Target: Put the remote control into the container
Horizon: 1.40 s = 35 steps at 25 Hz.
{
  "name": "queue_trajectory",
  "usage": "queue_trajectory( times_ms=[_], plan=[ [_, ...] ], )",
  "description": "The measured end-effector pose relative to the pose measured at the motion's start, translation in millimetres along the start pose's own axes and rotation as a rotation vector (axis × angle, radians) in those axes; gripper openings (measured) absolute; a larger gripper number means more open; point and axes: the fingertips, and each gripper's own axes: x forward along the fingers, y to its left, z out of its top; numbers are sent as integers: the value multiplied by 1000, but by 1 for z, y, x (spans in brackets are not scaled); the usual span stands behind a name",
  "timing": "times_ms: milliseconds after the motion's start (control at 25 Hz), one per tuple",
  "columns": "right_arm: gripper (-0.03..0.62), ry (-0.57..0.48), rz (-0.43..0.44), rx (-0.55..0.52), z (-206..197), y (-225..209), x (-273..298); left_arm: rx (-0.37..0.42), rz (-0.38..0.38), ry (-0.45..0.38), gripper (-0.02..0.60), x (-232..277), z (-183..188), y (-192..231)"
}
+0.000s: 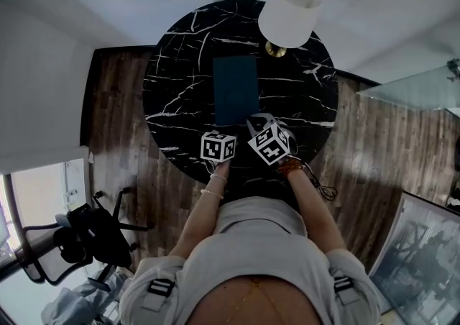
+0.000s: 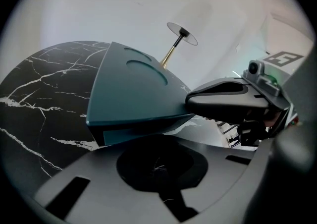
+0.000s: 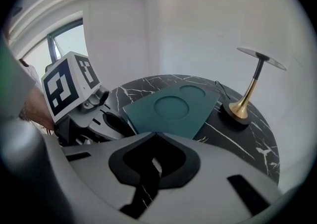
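Lamp (image 1: 289, 13) stands behind teal container (image 1: 236, 90); left gripper (image 2: 151, 141) and right gripper (image 3: 156, 136) near it, jaws together, empty

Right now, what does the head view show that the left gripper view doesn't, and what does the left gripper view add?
Only the head view: the wooden floor, the exercise machine and the person's arms. Only the left gripper view: two round recesses in the teal container lid, and the left gripper with its jaws together and nothing between them. Both: the black marble table, the container, the lamp and the right gripper.
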Motion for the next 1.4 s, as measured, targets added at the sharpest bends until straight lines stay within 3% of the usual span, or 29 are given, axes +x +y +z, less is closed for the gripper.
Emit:
queue_trajectory(
  times_ms=[240,600,800,1400],
  plan=[
    [12,-25,-13,-3,2,-6,-9,7,39,-50,5,-16,4,-11],
    [12,-126,23,66,13,-13,-47,-6,113,-213,5,-50,33,-40],
    [12,-186,20,59,16,-18,-76,51,154,-282,5,-67,50,-68],
    [12,-406,7,122,38,-31,-163,171,183,-502,5,-123,97,-154]
  ],
)
